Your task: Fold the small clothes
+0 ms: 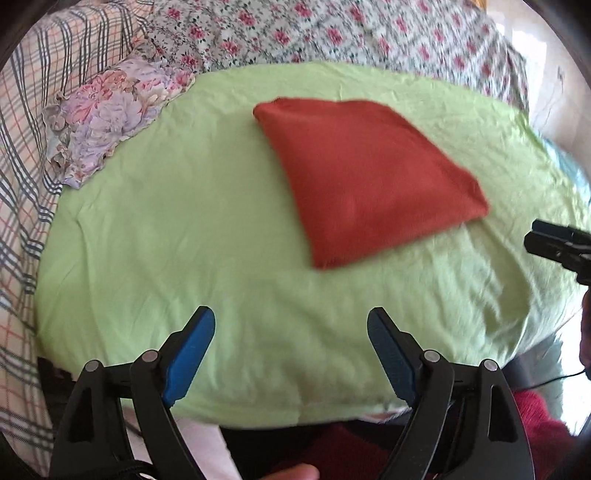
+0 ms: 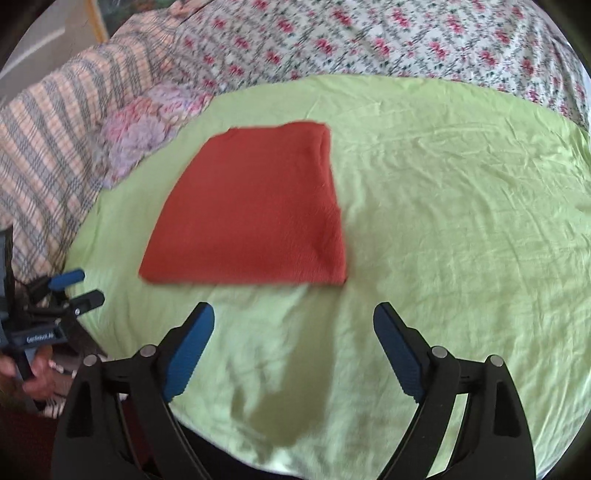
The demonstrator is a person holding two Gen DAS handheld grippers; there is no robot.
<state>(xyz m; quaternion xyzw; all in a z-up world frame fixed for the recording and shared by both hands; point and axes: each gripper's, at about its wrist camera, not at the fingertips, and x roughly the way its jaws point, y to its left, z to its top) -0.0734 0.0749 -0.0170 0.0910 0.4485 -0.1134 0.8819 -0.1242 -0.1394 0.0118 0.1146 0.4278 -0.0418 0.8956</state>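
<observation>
A home bedroom is being shown by a bed point(image 1: 221, 229) being covered with a green sheet, floral bedding point(image 1: 332, 33) and a plaid blanket point(image 1: 22, 147).

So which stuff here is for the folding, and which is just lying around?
For the folding:
- red cloth, lying folded on the green sheet
- left tongs, open
- right tongs, open

Just lying around:
- purple flowery cloth, beside the green sheet
- checked blanket
- rose-print cover
</observation>
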